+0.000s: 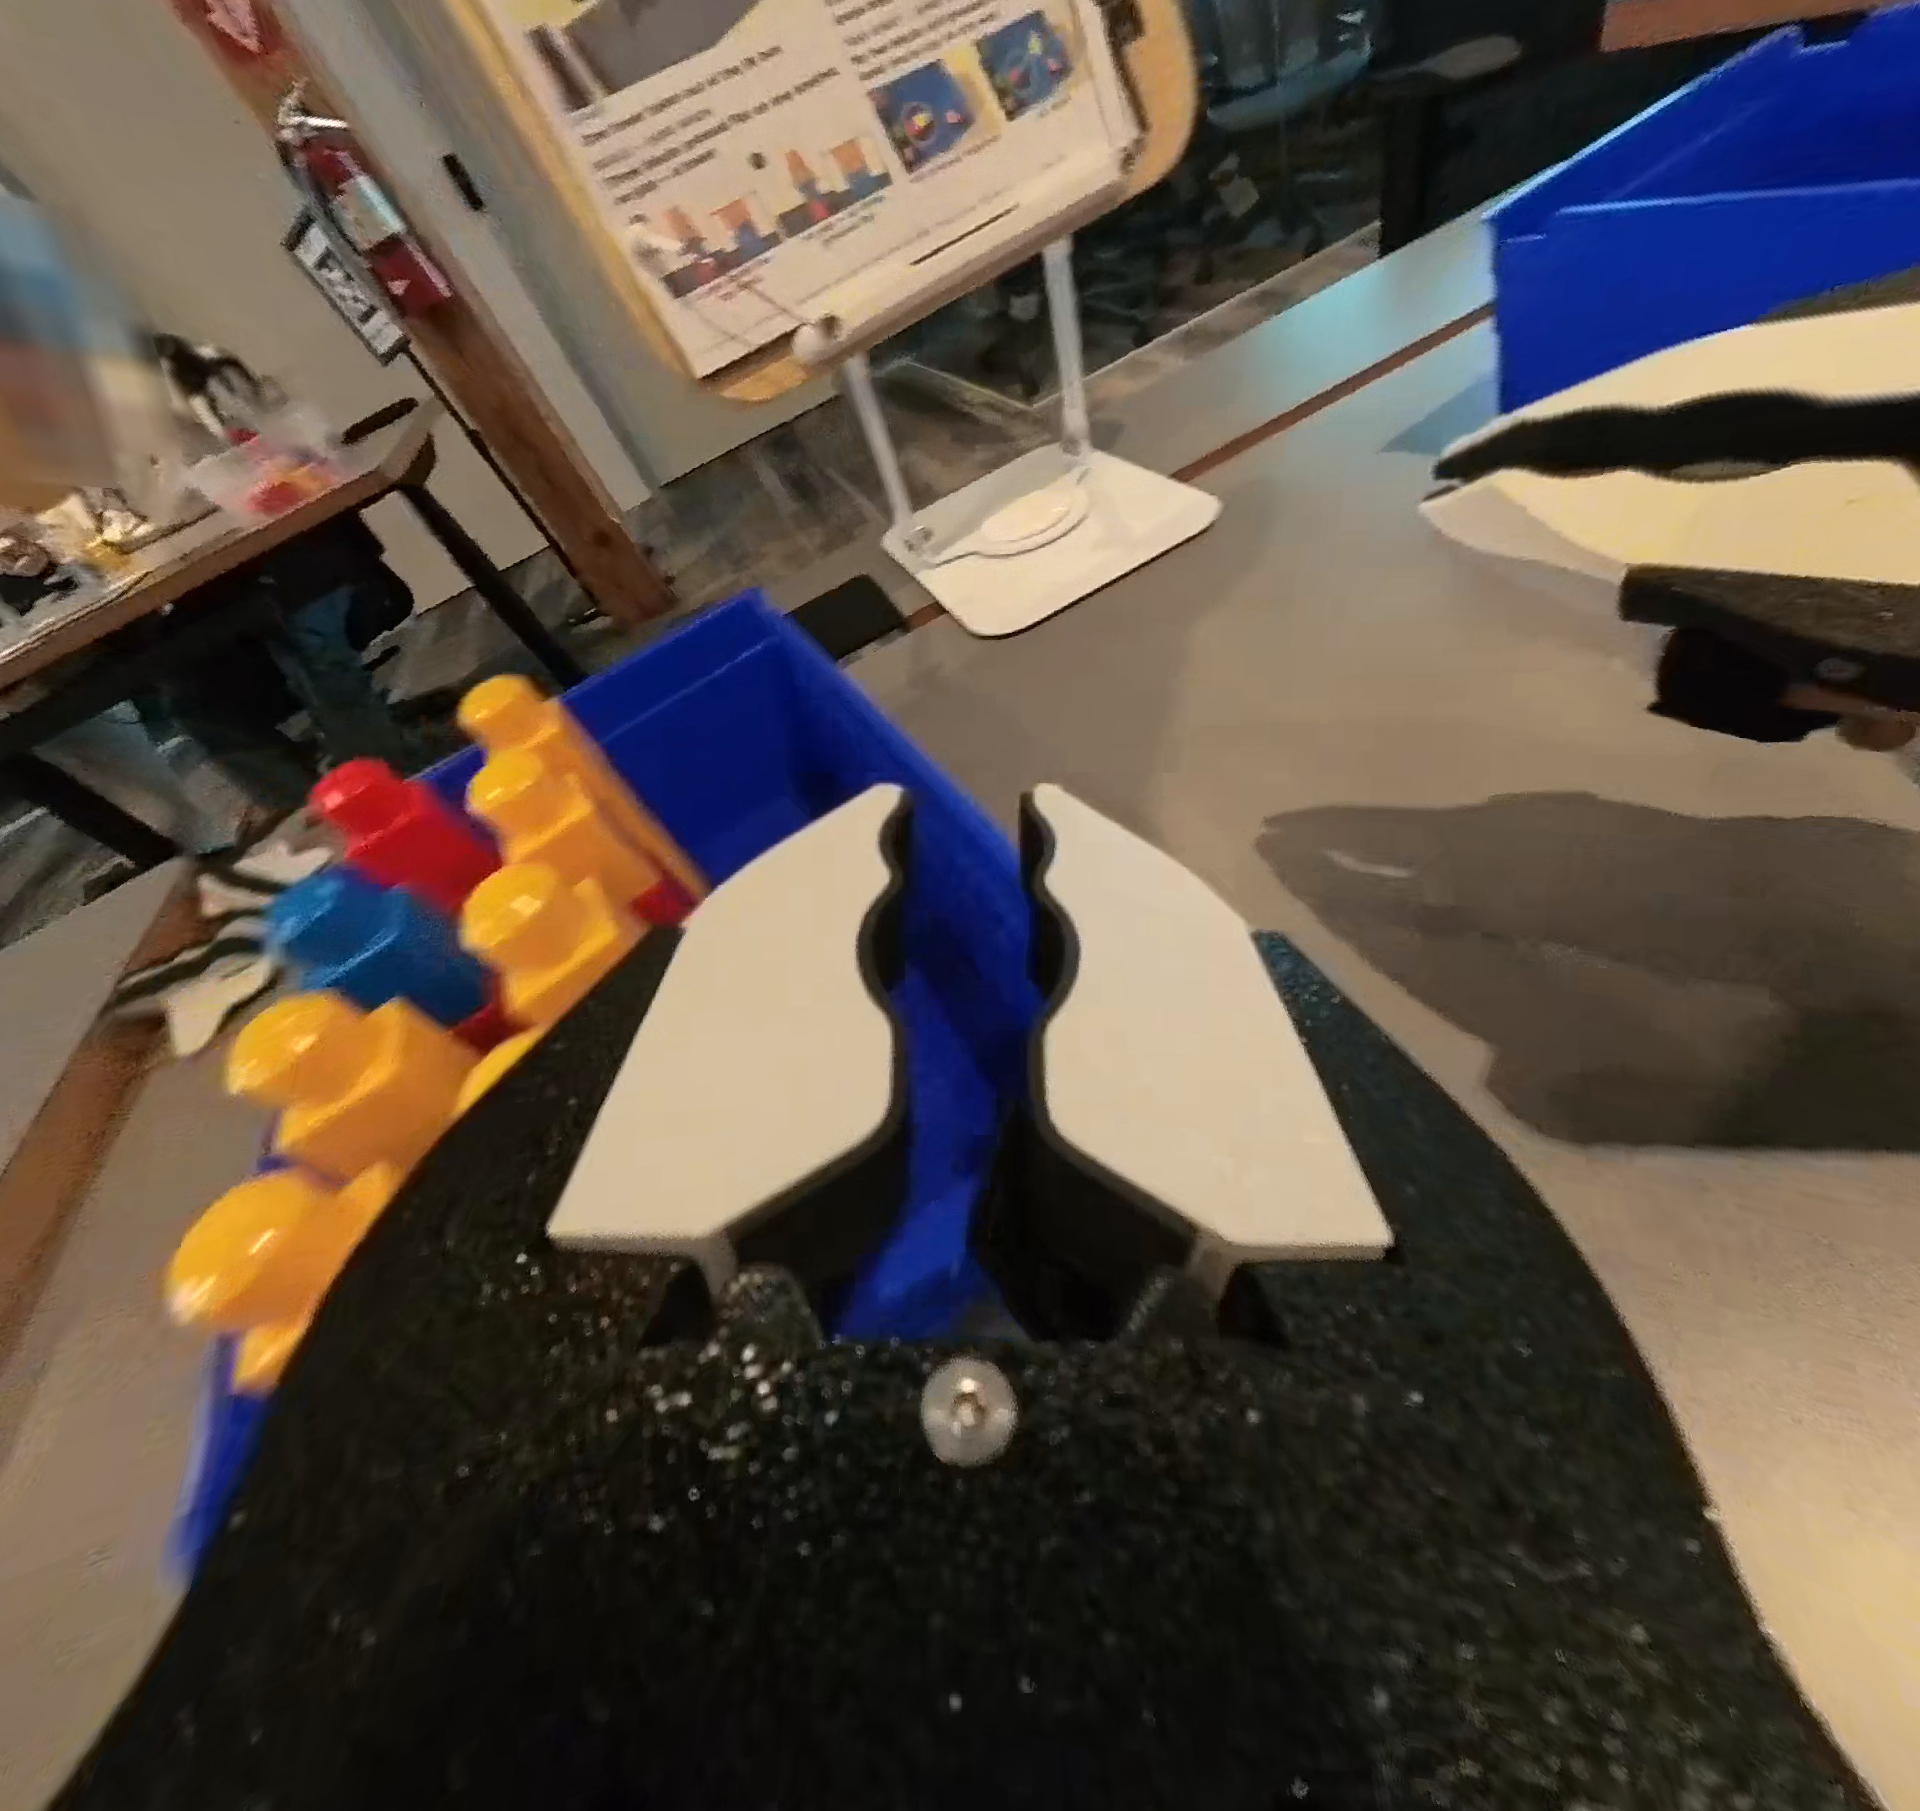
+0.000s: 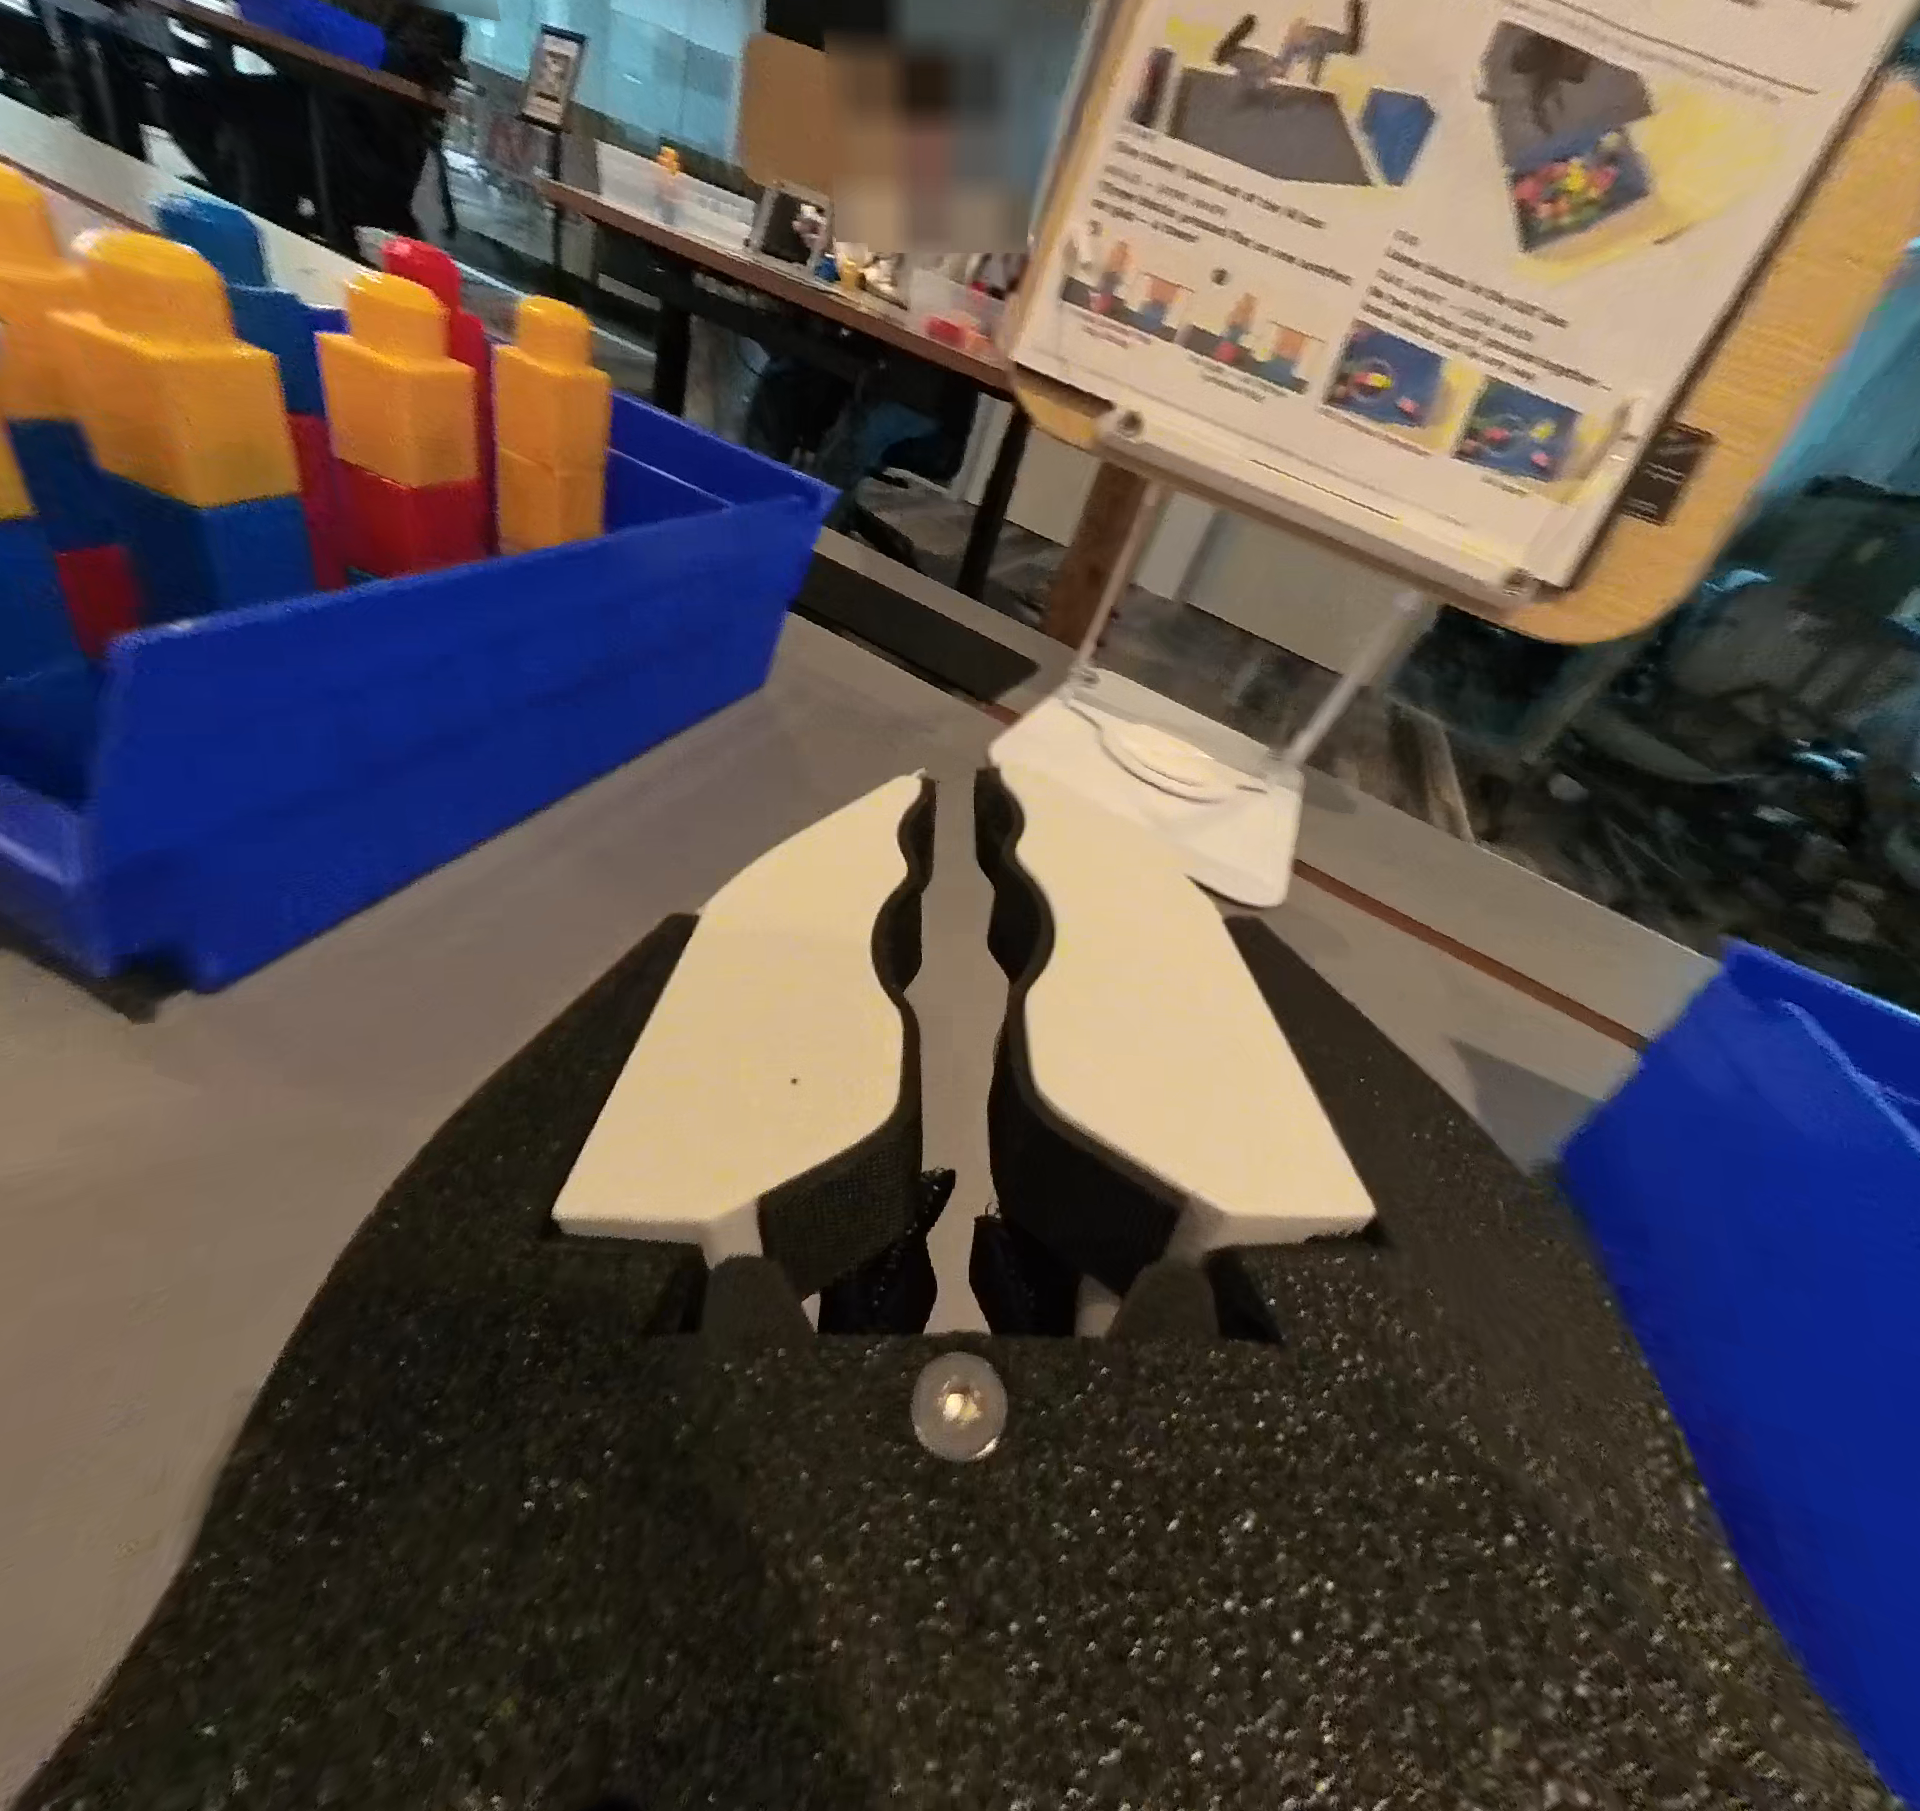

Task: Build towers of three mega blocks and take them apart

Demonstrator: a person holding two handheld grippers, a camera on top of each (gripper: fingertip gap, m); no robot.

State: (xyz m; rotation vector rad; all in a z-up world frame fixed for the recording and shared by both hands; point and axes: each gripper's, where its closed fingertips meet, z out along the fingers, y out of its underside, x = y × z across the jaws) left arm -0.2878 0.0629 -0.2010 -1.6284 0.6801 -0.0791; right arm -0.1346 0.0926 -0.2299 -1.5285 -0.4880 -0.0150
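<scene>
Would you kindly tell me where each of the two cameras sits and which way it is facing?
Left wrist view: on the left gripper, facing along its fingers over the blue bin of stacked blocks; the right gripper enters at right.
Right wrist view: on the right gripper, above the grey table, facing the instruction board; only its own fingers show.
Shared: that bin, the blocks, the board, a second blue bin.
</scene>
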